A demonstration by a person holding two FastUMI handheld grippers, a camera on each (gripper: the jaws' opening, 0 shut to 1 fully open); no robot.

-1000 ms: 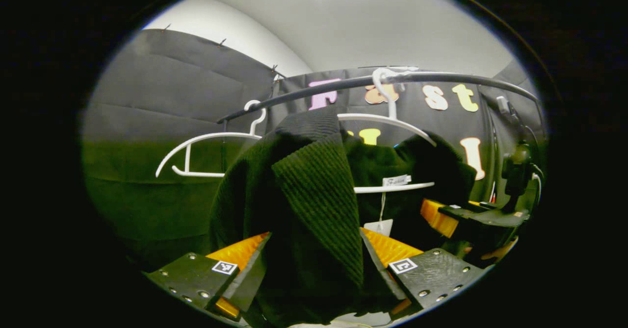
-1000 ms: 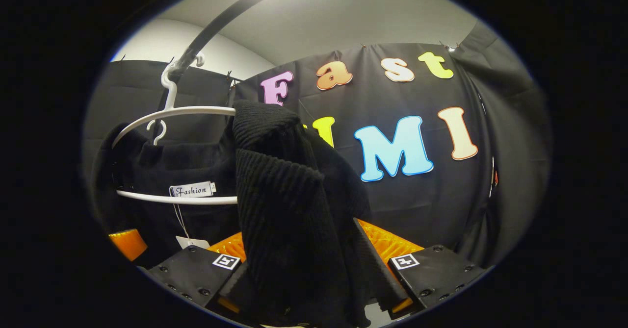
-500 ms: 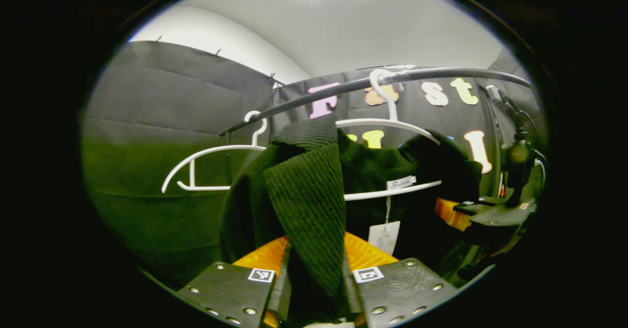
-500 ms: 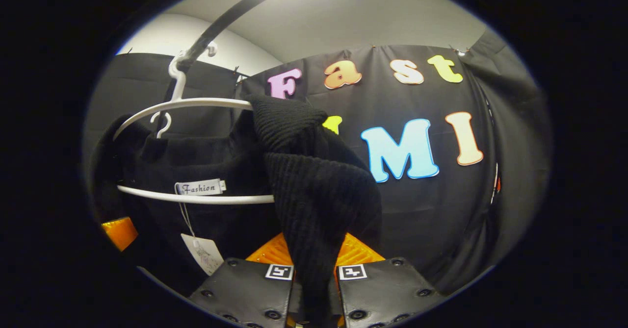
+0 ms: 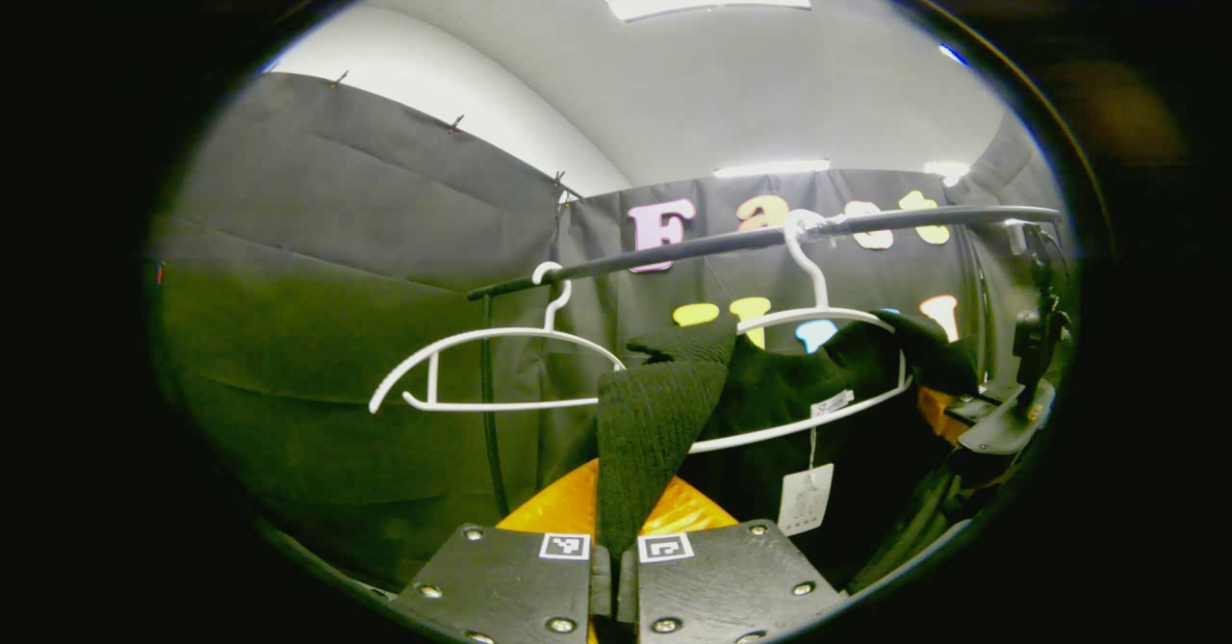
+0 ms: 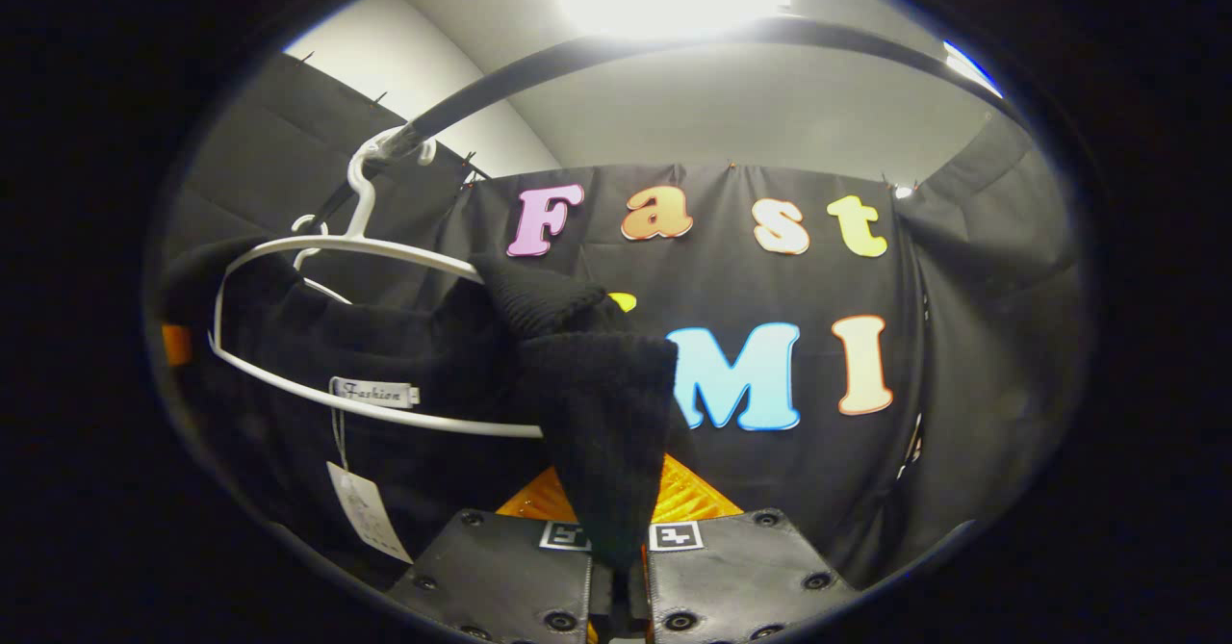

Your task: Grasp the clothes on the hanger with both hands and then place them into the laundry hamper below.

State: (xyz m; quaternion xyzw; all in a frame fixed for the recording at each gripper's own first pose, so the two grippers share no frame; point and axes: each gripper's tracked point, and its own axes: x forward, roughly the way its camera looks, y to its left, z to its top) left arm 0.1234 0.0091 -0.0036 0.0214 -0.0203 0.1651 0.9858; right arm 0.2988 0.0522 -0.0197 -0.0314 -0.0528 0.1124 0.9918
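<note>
Black knit garment (image 5: 664, 413) hangs centre frame on the white hanger (image 5: 818, 312) from the dark rail (image 5: 731, 240). Left gripper (image 5: 614, 528), bottom centre, is clamped on a ribbed fold of it. Right gripper (image 6: 616, 519), bottom centre of its view, likewise pinches a fold (image 6: 602, 413). An empty hanger (image 5: 491, 370) hangs centre left. A paper tag (image 6: 366, 509) dangles lower left.

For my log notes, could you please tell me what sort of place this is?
Probably a staged clothes-rail booth: a dark metal rail carries white plastic hangers, one bearing a black ribbed knit garment, with black cloth walls around.
</note>
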